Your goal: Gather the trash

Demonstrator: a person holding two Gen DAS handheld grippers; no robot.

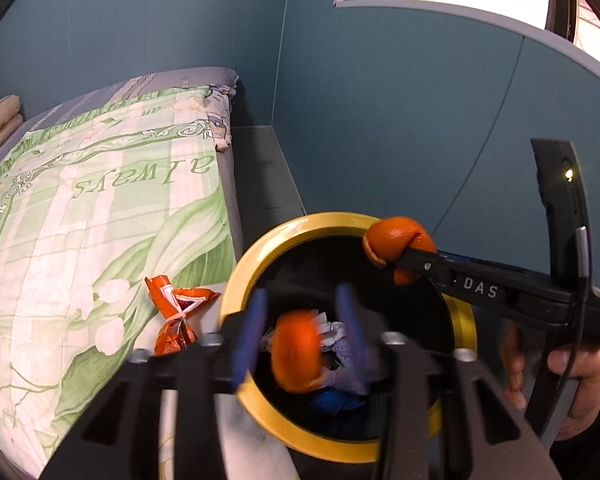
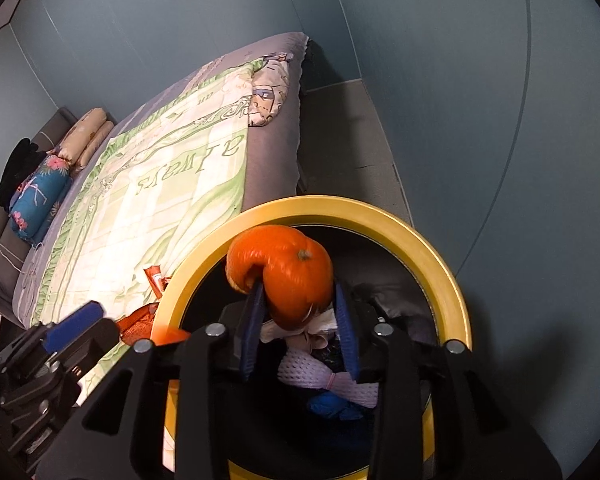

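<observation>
Left wrist view: the left gripper (image 1: 302, 328) hangs over the mouth of the yellow-rimmed bin (image 1: 260, 252), its blue fingers (image 1: 252, 322) spread apart. A blurred piece of orange peel (image 1: 298, 352) shows between them, touching neither finger, above the bin's dark inside, where white netting (image 1: 348, 356) and blue scraps lie. At the bin's far rim, the right gripper (image 1: 398, 258) is clamped on a second orange peel (image 1: 396, 240). Just left of the bin, an orange snack wrapper (image 1: 178, 312) lies on the bed's green quilt (image 1: 100, 208).

Right wrist view: the right gripper (image 2: 300, 312) is closed on the curled orange peel (image 2: 288, 272), holding it over the bin's (image 2: 440, 264) opening, inside the yellow rim. Below it inside the bin sit crumpled white paper (image 2: 320, 328), netting (image 2: 324, 380) and a blue scrap. The left gripper (image 2: 74, 326) appears left of the bin, over the quilt's (image 2: 148, 208) edge.
</observation>
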